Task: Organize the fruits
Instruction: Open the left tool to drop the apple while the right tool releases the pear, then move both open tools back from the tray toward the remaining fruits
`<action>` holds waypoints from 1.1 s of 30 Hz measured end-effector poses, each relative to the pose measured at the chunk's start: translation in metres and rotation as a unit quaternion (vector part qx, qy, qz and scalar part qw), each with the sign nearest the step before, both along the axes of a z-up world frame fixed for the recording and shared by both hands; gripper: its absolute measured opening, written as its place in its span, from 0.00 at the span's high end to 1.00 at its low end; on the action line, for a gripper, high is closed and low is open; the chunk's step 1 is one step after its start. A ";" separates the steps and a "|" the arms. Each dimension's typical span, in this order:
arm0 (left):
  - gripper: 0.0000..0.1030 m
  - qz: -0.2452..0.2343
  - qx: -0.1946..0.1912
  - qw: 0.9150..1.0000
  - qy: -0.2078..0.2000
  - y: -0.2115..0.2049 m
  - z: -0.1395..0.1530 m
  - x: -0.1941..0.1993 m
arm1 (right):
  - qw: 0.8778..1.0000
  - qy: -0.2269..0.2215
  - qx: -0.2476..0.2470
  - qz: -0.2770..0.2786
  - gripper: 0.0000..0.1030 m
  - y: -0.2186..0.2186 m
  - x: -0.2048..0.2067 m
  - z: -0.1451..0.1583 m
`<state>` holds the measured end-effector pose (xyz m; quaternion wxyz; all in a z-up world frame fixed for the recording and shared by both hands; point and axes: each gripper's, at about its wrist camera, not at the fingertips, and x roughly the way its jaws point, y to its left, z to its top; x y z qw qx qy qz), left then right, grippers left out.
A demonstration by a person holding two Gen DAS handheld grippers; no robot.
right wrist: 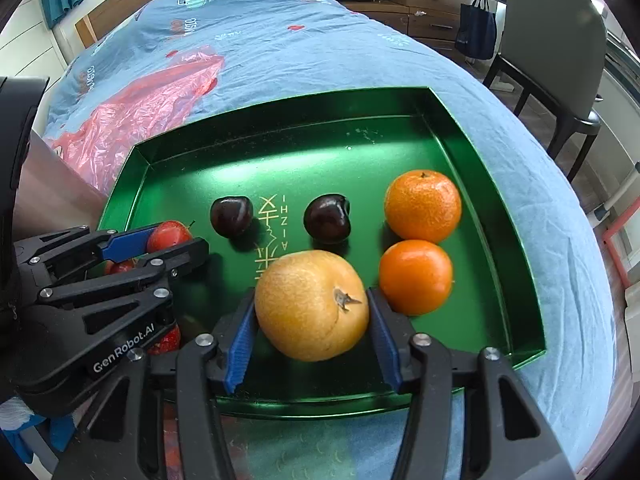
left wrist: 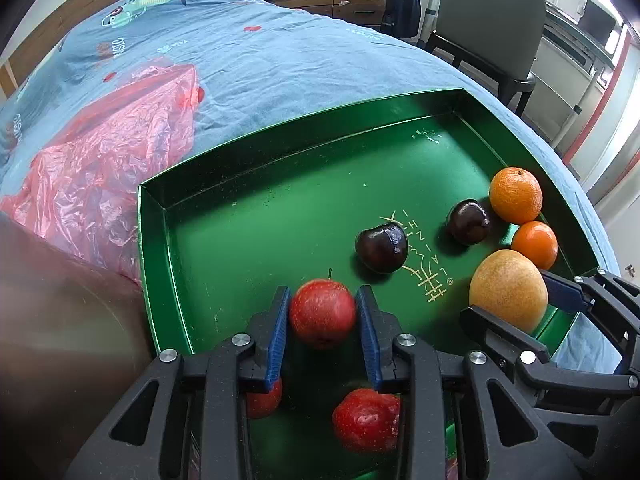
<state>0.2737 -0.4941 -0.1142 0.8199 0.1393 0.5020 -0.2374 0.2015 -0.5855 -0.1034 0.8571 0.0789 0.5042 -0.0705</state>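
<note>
A green tray (left wrist: 240, 184) (right wrist: 500, 208) lies on the blue bedspread. My left gripper (left wrist: 323, 312) is shut on a red apple (left wrist: 322, 313), held just above the tray's near left part; it also shows in the right wrist view (right wrist: 168, 236). Two more red fruits (left wrist: 367, 420) (left wrist: 262, 400) lie below it. My right gripper (right wrist: 312, 306) is shut on a large yellow-orange fruit (right wrist: 312, 306) (left wrist: 508, 290) over the tray's near right. Two dark plums (right wrist: 231, 216) (right wrist: 327, 219) and two oranges (right wrist: 423, 205) (right wrist: 416, 277) sit in the tray.
A crumpled pink plastic bag (left wrist: 104, 168) lies on the bedspread (left wrist: 280, 60) left of the tray. A grey chair (left wrist: 492, 20) stands beyond the bed's right edge. A brown blurred object (left wrist: 52, 320) is close at the left.
</note>
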 end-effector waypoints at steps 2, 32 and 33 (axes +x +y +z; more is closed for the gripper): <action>0.65 0.001 0.000 1.000 -0.004 0.001 0.004 -0.001 | 1.000 -0.003 -0.005 -0.002 0.35 0.001 -0.002 0.004; 0.59 -0.118 -0.056 0.991 -0.011 0.046 0.065 -0.129 | 0.994 0.016 -0.034 -0.102 0.17 0.030 -0.135 0.053; 0.59 -0.121 -0.056 0.991 -0.011 0.051 0.067 -0.135 | 0.994 0.018 -0.035 -0.100 0.17 0.035 -0.137 0.053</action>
